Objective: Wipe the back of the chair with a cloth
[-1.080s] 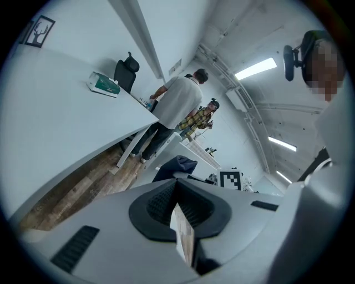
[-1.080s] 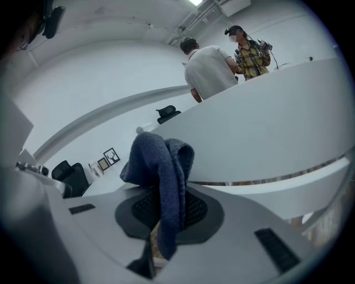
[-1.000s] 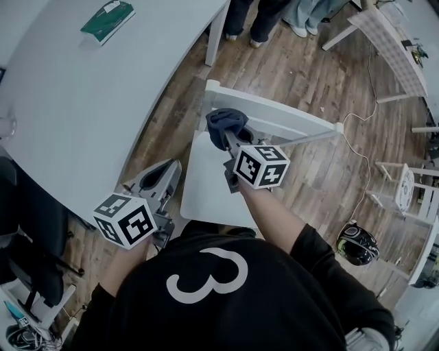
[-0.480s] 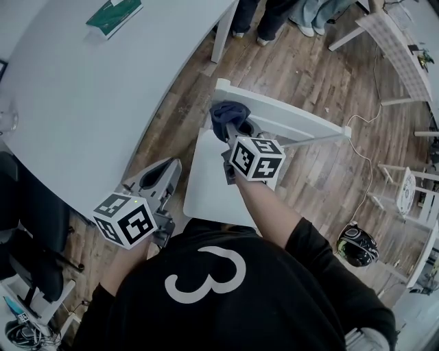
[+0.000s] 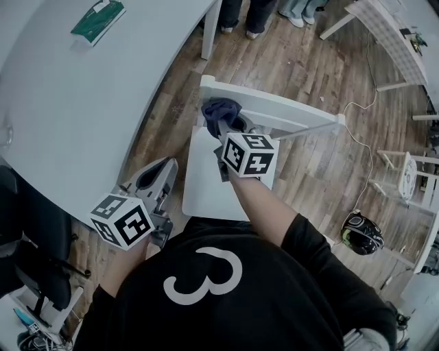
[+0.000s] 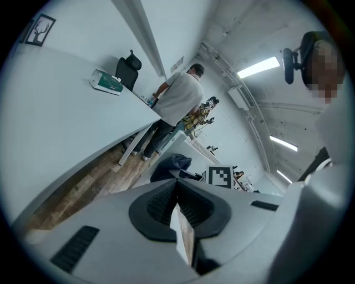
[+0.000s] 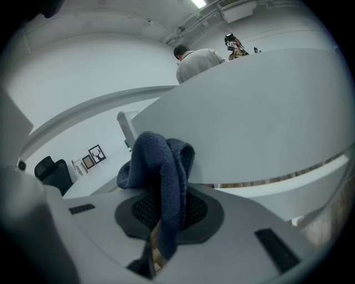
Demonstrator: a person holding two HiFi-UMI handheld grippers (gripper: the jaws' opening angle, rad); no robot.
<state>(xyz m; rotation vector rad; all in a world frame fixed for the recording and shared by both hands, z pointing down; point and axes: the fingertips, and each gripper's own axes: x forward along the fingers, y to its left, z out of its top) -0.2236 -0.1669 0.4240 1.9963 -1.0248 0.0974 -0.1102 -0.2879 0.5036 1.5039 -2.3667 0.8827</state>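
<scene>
- Table [image 5: 82,116]: white, curved edge; one flat green item [image 5: 97,20] lying near its far end, a book or a box, too small to tell;
- Floor [image 5: 302,68]: wooden planks; white chair [image 5: 209,185] standing just beside the table; dark helmet-like object [image 5: 361,233] lying well apart

The tabletop [image 5: 82,116] is filling the whole left side, its curved edge leaving only a narrow strip of floor [image 5: 295,62] beside the seat [image 5: 202,185]. The left claw [image 5: 156,179] is sitting in that strip. The right claw [image 5: 221,127] and cloth [image 5: 218,110] are occupying the left end of the chair back [image 5: 288,118], and the rail to their right is lying bare. Beyond the back the floor is lying open, with a table leg [image 5: 210,31] and people's legs [image 5: 240,14] standing far left. On the right, a cable [image 5: 374,86] is trailing across the boards and a helmet [image 5: 362,233] is resting nearer.
</scene>
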